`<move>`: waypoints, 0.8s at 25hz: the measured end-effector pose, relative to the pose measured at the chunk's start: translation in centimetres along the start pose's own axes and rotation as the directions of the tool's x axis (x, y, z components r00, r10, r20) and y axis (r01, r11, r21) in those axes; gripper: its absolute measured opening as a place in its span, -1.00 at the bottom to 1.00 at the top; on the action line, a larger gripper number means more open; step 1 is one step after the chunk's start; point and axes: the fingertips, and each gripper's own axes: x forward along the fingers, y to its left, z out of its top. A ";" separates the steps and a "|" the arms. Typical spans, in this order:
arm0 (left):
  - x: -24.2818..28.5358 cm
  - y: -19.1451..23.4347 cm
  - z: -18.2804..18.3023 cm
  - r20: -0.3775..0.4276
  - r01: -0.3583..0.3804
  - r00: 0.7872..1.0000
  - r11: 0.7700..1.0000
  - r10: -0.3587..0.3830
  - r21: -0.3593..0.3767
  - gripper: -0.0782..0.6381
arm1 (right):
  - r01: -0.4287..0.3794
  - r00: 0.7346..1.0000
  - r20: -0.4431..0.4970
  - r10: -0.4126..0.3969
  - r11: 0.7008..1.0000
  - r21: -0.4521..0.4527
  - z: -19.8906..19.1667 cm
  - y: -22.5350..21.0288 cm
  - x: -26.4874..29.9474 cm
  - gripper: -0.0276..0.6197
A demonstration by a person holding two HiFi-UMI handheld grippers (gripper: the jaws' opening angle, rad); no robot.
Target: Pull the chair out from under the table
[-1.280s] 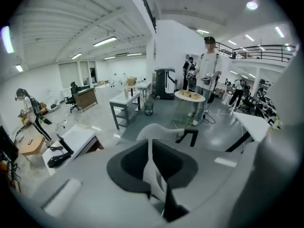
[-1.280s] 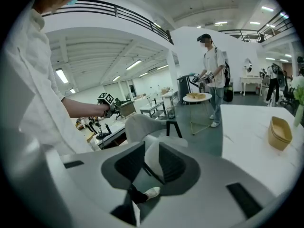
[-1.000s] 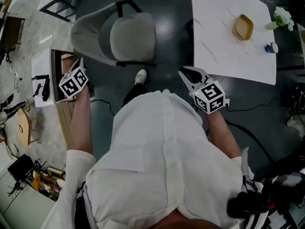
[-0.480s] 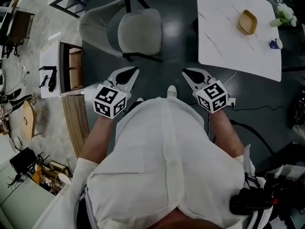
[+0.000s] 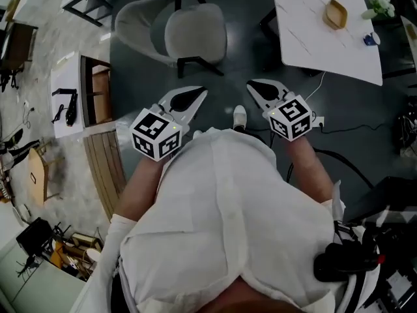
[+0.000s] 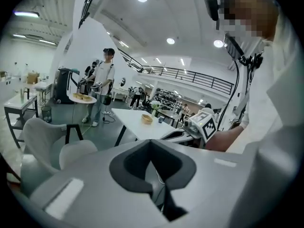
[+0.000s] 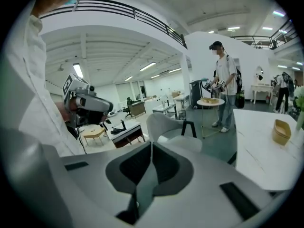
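The grey shell chair (image 5: 189, 34) stands on the dark floor, to the left of the white table (image 5: 326, 41) and apart from it, not under it. Both grippers are held in front of the person's body, short of the chair. My left gripper (image 5: 199, 93) points toward the chair's legs, jaws shut and empty. My right gripper (image 5: 254, 85) is beside it, jaws together with nothing between them. The left gripper view shows the chair (image 6: 47, 146), the table (image 6: 142, 127) and the closed jaws of the left gripper (image 6: 151, 145). The right gripper view shows the chair (image 7: 175, 127) past the closed jaws of the right gripper (image 7: 151, 146).
A wooden bowl (image 5: 337, 13) and flowers (image 5: 381, 4) sit on the table. A low wooden shelf unit (image 5: 98, 96) stands at the left, and a cable (image 5: 326, 126) runs over the floor at the right. The person's shoe (image 5: 240, 116) is between the grippers. Other people stand by a round table (image 7: 211, 101) beyond.
My left gripper has swung in from the left side to the front of the body, now pointing at the chair. The right gripper moved a little forward. The chair has not shifted on the floor.
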 end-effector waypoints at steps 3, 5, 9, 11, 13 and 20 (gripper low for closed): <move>-4.4 0.5 -2.3 -0.015 -0.021 1.000 1.000 0.021 -0.009 -0.76 | -0.011 1.000 -0.002 0.011 1.000 0.007 -0.5 4.5 0.9 -0.87; -6.3 0.5 -3.6 -0.021 -0.025 0.999 0.999 0.024 -0.022 -0.76 | -0.022 1.000 -0.002 0.022 1.000 0.008 -0.8 7.0 1.1 -0.87; -8.1 0.2 -5.4 -0.025 -0.025 0.999 0.999 0.024 -0.041 -0.76 | -0.041 0.999 -0.003 0.041 0.999 0.010 -1.9 10.2 1.4 -0.87; -8.2 -0.1 -6.1 -0.027 -0.019 0.999 0.999 0.018 -0.045 -0.76 | -0.044 0.999 -0.003 0.044 0.999 0.013 -2.5 11.1 1.5 -0.87; -8.8 -0.5 -6.9 -0.033 -0.008 0.999 0.999 0.006 -0.049 -0.76 | -0.046 0.999 -0.007 0.046 0.999 0.009 -2.8 12.5 1.6 -0.87; -10.8 -0.8 -8.1 -0.038 0.032 0.999 0.998 -0.034 -0.051 -0.76 | -0.028 0.999 -0.015 0.028 1.000 -0.004 -2.8 16.3 1.7 -0.88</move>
